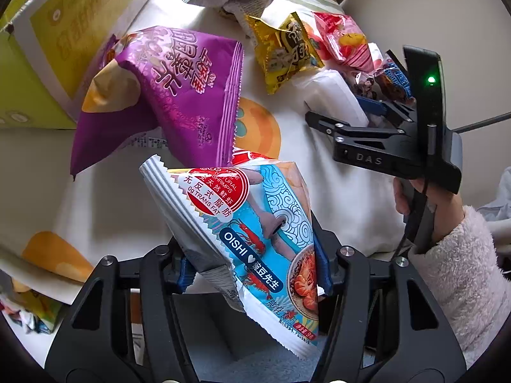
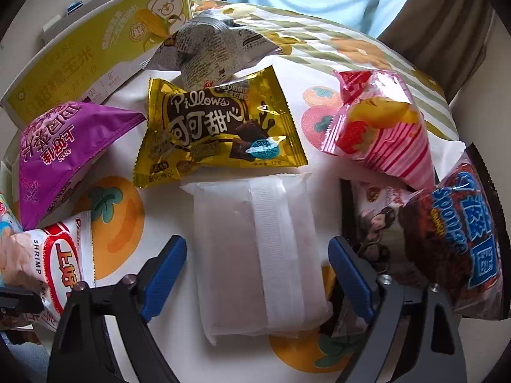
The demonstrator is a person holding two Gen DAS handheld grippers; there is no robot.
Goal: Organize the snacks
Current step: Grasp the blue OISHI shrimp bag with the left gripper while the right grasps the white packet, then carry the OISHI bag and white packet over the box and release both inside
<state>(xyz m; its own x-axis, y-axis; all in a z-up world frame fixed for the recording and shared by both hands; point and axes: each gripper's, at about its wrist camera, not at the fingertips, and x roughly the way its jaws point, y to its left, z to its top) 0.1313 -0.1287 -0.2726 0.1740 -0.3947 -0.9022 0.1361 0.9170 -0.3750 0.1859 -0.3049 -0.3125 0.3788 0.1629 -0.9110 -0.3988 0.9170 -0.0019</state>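
Observation:
My left gripper (image 1: 255, 271) is shut on a blue Oishi shrimp snack bag (image 1: 252, 229) and holds it above the cloth. My right gripper (image 2: 258, 255) is open, its blue pads on either side of a white translucent packet (image 2: 255, 249) that lies flat on the cloth; it also shows in the left wrist view (image 1: 332, 121). Around them lie a purple bag (image 2: 60, 153), a yellow Pillows pack (image 2: 217, 127), a pink strawberry pack (image 2: 383, 131), a grey newsprint bag (image 2: 210, 51) and a brown-blue bag (image 2: 447, 239).
A yellow-green cardboard box (image 2: 83, 54) stands at the left edge of the white persimmon-print cloth (image 2: 322, 73). A white-red Oishi shrimp bag (image 2: 48, 265) lies at the near left. Curtains and a window are behind.

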